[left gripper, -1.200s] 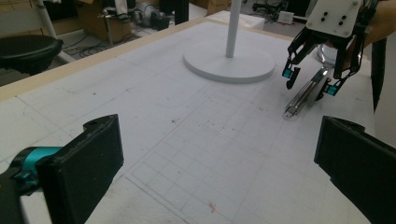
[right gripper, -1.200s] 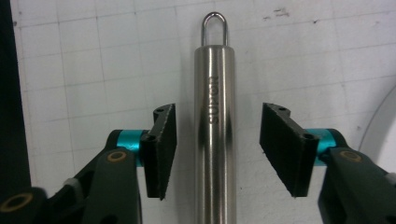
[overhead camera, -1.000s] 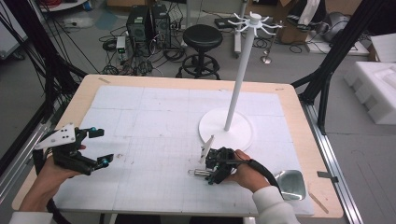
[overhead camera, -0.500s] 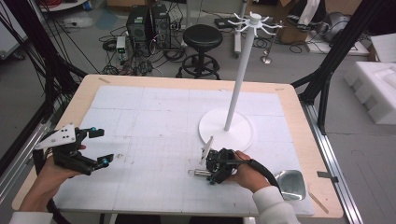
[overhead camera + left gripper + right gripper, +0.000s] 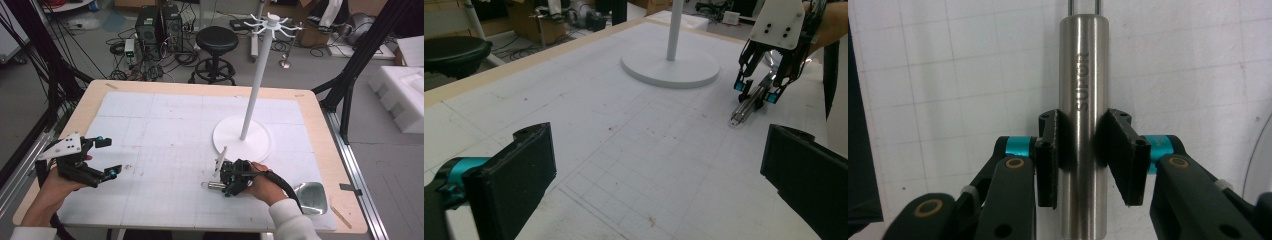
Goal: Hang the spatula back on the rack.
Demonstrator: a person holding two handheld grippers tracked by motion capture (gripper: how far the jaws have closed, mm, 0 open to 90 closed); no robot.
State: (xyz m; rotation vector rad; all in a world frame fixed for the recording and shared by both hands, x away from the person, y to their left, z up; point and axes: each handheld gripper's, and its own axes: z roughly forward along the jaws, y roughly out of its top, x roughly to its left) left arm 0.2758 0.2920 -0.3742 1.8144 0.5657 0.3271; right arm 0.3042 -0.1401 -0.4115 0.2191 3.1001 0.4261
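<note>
the steel handle point(image 5: 1083, 125) lies flat on the table point(image 5: 165, 120), near its front edge and just in front of the white stand's base point(image 5: 242, 140). in the high view its long axis runs left to right, the free end with a wire loop pointing left. the right gripper point(image 5: 227, 181) has just been closing its jaws and now clamps the handle across its width. the left gripper point(image 5: 102, 157), well apart at the table's left, has its jaws spread wide and holds nothing. against the earlier frame, neither hand has shifted.
</note>
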